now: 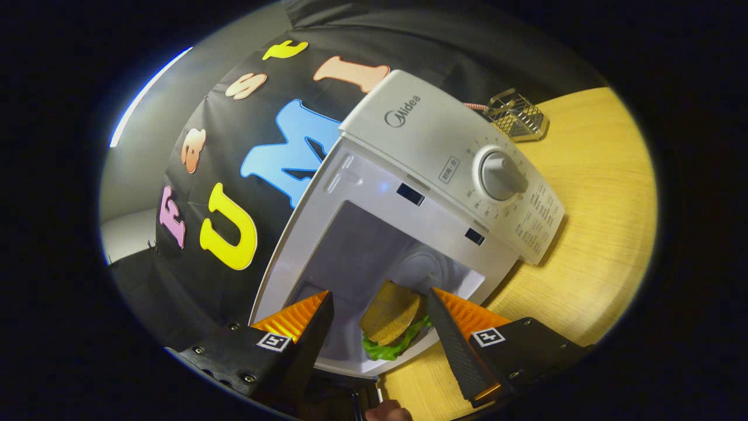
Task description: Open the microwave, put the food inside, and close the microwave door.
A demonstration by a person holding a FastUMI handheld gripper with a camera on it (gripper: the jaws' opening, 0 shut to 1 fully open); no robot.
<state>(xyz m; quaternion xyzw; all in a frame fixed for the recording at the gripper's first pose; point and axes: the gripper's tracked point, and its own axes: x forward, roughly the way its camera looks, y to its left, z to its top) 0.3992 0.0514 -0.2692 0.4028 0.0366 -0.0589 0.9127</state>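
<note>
1. Now we see the microwave (409,193) with its cavity open, standing on the wooden table (590,234); its control panel with the dial (501,174) lies to one side of the opening.
2. Our gripper (380,316) has its fingers spread wide, neither pressing on anything.
3. Between them, just ahead, lies the food, a burger (390,318) with lettuce, at the cavity's front lip; whether it sits fully inside we cannot tell.
4. We judge the placing about done. The burger lies straight along the fingers' line, so backing straight out should clear it.
5. Closing the door remains.
</note>
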